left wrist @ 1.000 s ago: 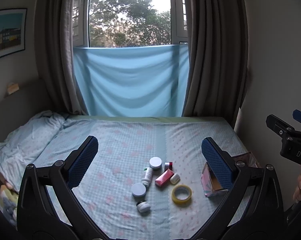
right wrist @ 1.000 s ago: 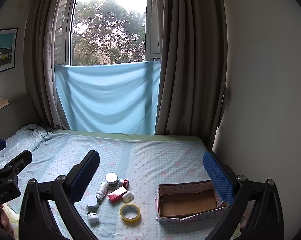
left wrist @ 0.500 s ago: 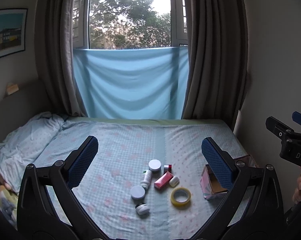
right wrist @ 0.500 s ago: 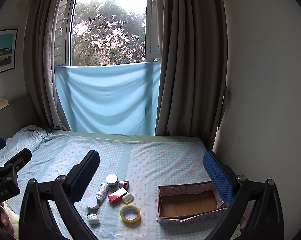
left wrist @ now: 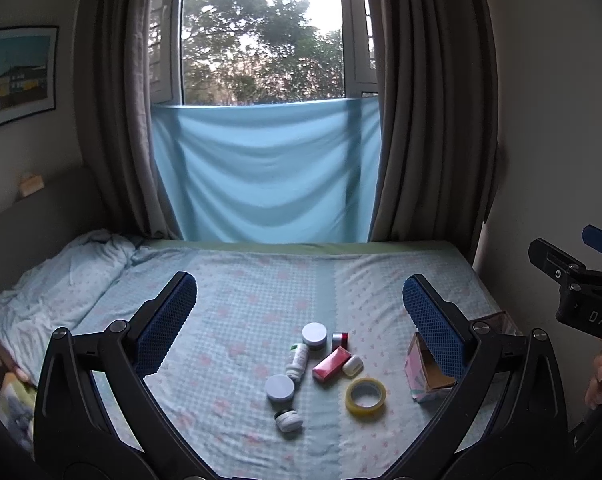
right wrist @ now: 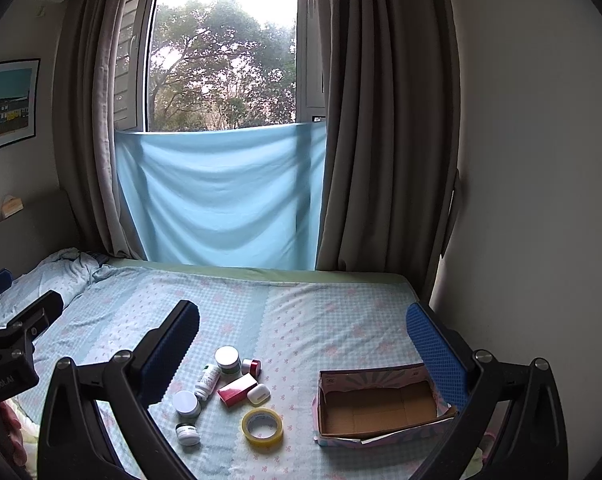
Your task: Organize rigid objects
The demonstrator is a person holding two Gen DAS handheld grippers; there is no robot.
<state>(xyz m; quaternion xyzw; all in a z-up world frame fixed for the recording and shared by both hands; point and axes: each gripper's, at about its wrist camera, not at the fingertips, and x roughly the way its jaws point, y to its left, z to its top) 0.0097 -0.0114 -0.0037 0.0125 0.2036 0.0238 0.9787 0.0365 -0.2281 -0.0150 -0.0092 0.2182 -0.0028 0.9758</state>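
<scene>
A cluster of small items lies on the bed: a yellow tape roll [left wrist: 365, 396] [right wrist: 262, 427], a red box [left wrist: 331, 363] [right wrist: 237, 389], a white bottle [left wrist: 298, 361] [right wrist: 207, 380], several lidded jars [left wrist: 280, 387] [right wrist: 227, 358] and a small white case [right wrist: 259, 394]. An open cardboard box [right wrist: 375, 404] [left wrist: 429, 368] with a patterned outside sits right of them, with nothing inside. My left gripper [left wrist: 299, 310] and right gripper [right wrist: 303, 336] both hang open above the bed, holding nothing, well short of the items.
The bed [right wrist: 309, 320] has a blue checked sheet, with a crumpled blanket [left wrist: 61, 280] at the left. Curtains and a blue cloth [left wrist: 265, 172] cover the window behind. A wall [right wrist: 541, 200] runs along the bed's right side.
Both views have tilted slightly; the items sit a little lower and nearer in the frames. Both grippers stay open.
</scene>
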